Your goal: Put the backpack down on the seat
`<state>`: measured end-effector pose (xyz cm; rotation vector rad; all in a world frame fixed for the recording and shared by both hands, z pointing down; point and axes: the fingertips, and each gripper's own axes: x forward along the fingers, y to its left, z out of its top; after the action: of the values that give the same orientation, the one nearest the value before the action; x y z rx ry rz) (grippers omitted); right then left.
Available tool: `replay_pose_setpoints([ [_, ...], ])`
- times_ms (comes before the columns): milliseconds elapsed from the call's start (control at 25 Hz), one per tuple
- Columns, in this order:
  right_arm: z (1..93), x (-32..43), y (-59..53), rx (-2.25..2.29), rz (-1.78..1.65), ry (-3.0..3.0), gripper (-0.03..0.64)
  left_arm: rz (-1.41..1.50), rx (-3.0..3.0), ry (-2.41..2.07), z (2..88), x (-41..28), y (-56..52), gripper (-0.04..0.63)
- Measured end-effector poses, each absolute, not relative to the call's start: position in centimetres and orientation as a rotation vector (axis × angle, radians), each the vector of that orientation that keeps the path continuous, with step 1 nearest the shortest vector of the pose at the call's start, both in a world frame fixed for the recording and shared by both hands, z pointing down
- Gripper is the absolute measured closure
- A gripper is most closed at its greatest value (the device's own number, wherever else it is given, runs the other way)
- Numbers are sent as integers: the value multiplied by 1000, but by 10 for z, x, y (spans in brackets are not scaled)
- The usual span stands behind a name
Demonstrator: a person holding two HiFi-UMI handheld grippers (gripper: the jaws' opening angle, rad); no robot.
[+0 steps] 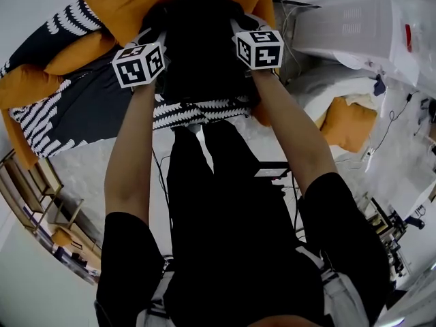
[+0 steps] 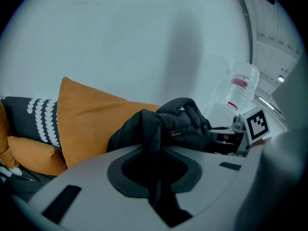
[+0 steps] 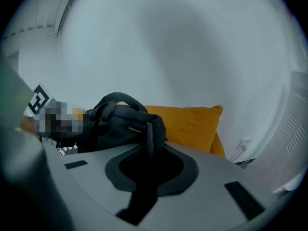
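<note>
A sofa (image 1: 82,114) with a dark cover fills the far end of the head view, and a pale bare wall (image 2: 120,42) stands behind it in both gripper views. The left tongs (image 2: 153,146) are nearly pressed together, pinching a thin upright fold of the black backpack (image 2: 178,126). The right tongs (image 3: 149,143) are drawn in the same way on a narrow strap-like edge of the backpack (image 3: 113,124).

In the head view the backpack (image 1: 201,50) hangs at twelve o'clock between the two marker cubes, with the left tongs (image 1: 151,46) at its nine o'clock side and the right tongs (image 1: 246,36) at its three o'clock side. It sits over the sofa, against an orange cushion (image 1: 136,2) at its twelve o'clock. Whether its base rests on the seat cannot be told.

A black-and-white patterned throw (image 1: 197,109) lies at its six o'clock. The person's bare forearms reach forward from six o'clock.
</note>
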<state>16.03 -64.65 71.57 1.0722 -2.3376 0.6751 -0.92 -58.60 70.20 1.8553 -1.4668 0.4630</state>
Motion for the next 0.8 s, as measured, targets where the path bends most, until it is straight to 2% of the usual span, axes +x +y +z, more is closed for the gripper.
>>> replay_pose_setpoints([
  [320, 726, 156, -650, 1043, 702, -2326, 538, 409, 1796, -1505, 714, -18, -590, 527],
  [480, 728, 161, -652, 1037, 765, -2325, 494, 372, 1770, -1523, 717, -27, -590, 459],
  [640, 726, 169, -648, 1033, 793, -2328, 422, 384, 1775, -1519, 715, -33, -580, 417],
  [800, 708, 183, -640, 1032, 780, -2369, 430, 403, 1806, -1513, 704, -39, -562, 414],
])
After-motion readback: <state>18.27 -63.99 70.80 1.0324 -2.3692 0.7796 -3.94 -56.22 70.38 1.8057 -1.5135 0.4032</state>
